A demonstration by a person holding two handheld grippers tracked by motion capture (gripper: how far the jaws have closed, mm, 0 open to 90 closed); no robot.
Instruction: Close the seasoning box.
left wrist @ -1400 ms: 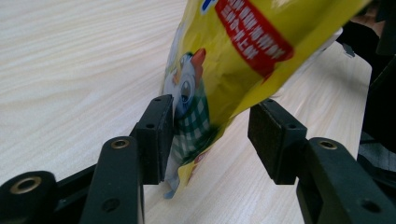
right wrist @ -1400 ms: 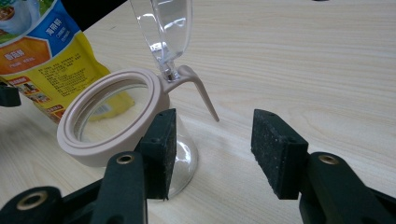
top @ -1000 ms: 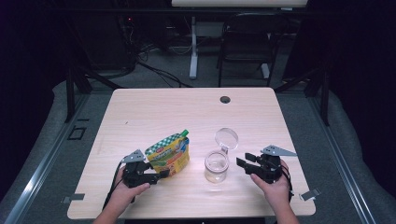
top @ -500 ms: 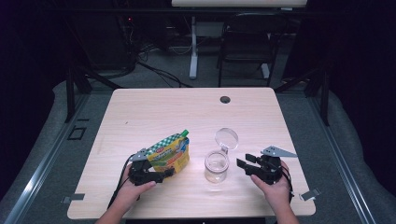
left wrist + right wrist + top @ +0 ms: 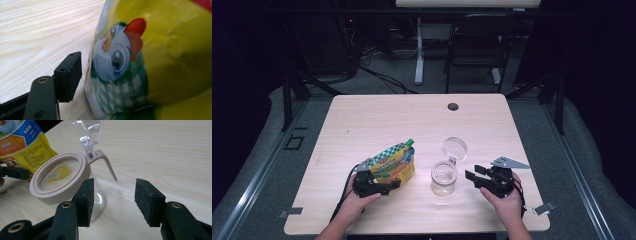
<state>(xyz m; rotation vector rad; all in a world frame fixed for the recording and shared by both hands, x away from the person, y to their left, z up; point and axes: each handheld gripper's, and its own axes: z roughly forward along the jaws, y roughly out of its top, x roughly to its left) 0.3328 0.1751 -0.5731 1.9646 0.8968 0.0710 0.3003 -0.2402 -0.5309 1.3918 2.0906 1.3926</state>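
A yellow and green snack bag (image 5: 393, 162) printed with a cartoon chicken (image 5: 117, 55) stands tilted on the wooden table (image 5: 412, 120). My left gripper (image 5: 384, 187) is at its near end, and its jaws have just been opening. The bag lies between them, and the visible pad (image 5: 68, 75) stands a little off the bag. To the right is a clear glass jar (image 5: 444, 179) with a beige rim (image 5: 60, 180), its clear lid (image 5: 454, 147) hinged back. My right gripper (image 5: 472, 178) sits just right of the jar, open and empty (image 5: 113, 200).
A black round grommet (image 5: 453, 106) sits near the table's far edge. Beyond the table are a chair, a desk leg and cables on a dark floor. Bare wood lies across the far half of the table.
The left gripper has shifted slightly toward the bag and its jaws have spread wider. The bag, the jar and the right gripper stay where they were.
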